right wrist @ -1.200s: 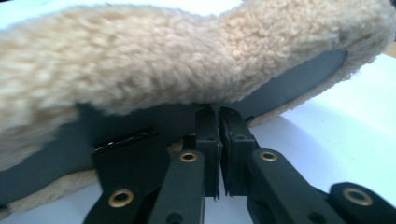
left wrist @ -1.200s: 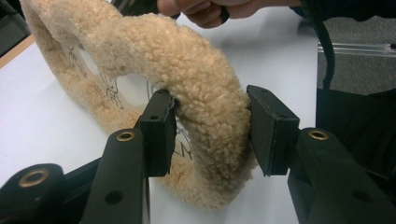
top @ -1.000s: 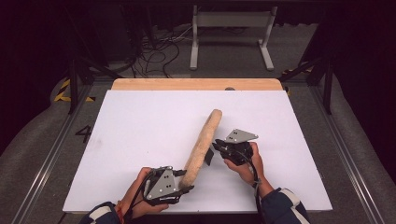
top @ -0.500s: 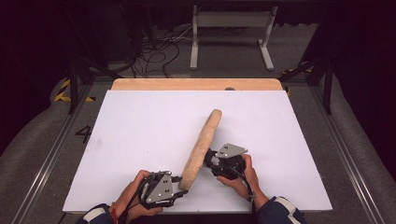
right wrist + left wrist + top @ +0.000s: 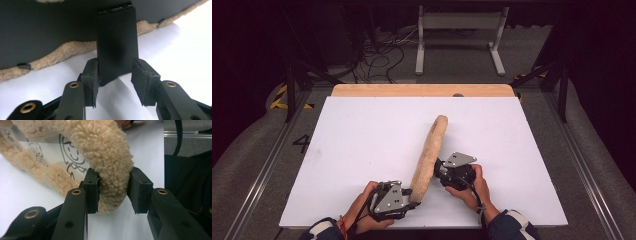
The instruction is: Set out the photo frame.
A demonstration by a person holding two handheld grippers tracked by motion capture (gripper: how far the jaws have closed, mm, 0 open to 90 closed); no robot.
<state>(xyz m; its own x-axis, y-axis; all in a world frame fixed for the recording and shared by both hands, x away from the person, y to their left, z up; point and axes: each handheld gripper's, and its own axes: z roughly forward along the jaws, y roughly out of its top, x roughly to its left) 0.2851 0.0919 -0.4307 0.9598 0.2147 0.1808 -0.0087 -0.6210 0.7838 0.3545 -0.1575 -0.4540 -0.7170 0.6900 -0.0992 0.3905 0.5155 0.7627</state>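
Note:
A long tan fleece piece [image 5: 430, 147] stands on edge across the white table [image 5: 362, 130], running from near the front to the middle. My left gripper [image 5: 412, 192] is shut on its near end; in the left gripper view the fleece rim [image 5: 112, 170] is pinched between both pads [image 5: 91, 191], and a cartoon face is printed on the pale inner side. My right gripper [image 5: 439, 172] is at the piece's right side, about halfway along. In the right gripper view a black tab [image 5: 117, 42] hangs from the dark underside between the open jaws, touching the left pad [image 5: 91, 75].
A wooden board [image 5: 422, 90] lines the table's far edge. Beyond it are cables [image 5: 377, 55] on the floor and a grey metal stand [image 5: 459, 30]. Metal rails run along both sides of the table.
The right gripper has moved toward me and in against the fleece piece's side. The left gripper has slid slightly nearer the front edge, still holding the end.

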